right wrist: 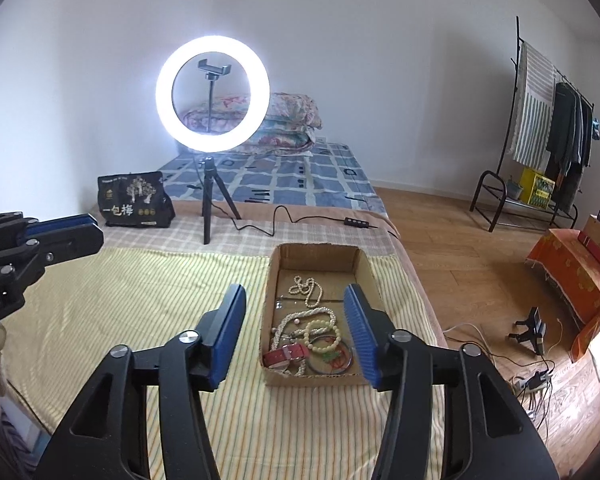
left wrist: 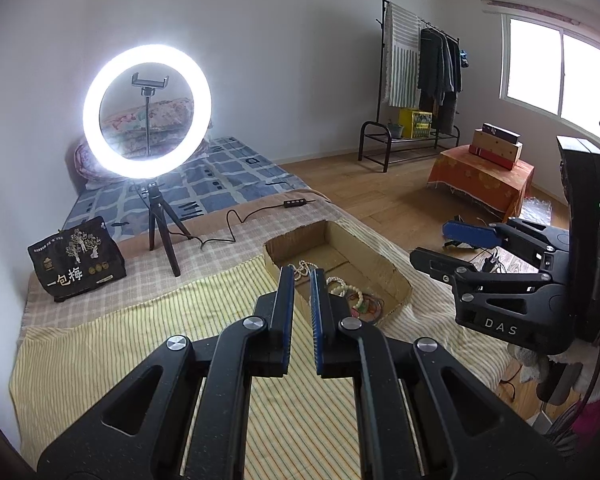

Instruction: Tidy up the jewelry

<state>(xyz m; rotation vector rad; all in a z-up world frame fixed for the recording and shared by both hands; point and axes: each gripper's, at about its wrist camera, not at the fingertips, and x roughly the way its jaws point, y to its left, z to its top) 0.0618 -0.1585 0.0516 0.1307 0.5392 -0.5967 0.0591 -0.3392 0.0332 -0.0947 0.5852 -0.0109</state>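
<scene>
A shallow cardboard box [right wrist: 364, 268] lies on the yellow striped cloth [right wrist: 140, 300] on the bed. It holds a pearl necklace [right wrist: 306, 290], a cream bead bracelet [right wrist: 322, 336], a red watch [right wrist: 286, 354] and thin coloured bangles [right wrist: 336, 362]. My right gripper [right wrist: 296, 294] is open and empty, held above the box's near half. My left gripper [left wrist: 302, 276] is nearly closed with a narrow gap and holds nothing, just short of the box [left wrist: 384, 264]. The left gripper also shows at the left edge of the right wrist view [right wrist: 66, 232], and the right gripper shows in the left wrist view [left wrist: 440, 242].
A lit ring light on a tripod [right wrist: 212, 94] stands behind the box, its cable [right wrist: 276, 216] trailing across the bed. A black snack bag [right wrist: 134, 202] sits at the back left. The bed edge and wooden floor [right wrist: 460, 272] lie to the right, with a clothes rack [right wrist: 548, 128].
</scene>
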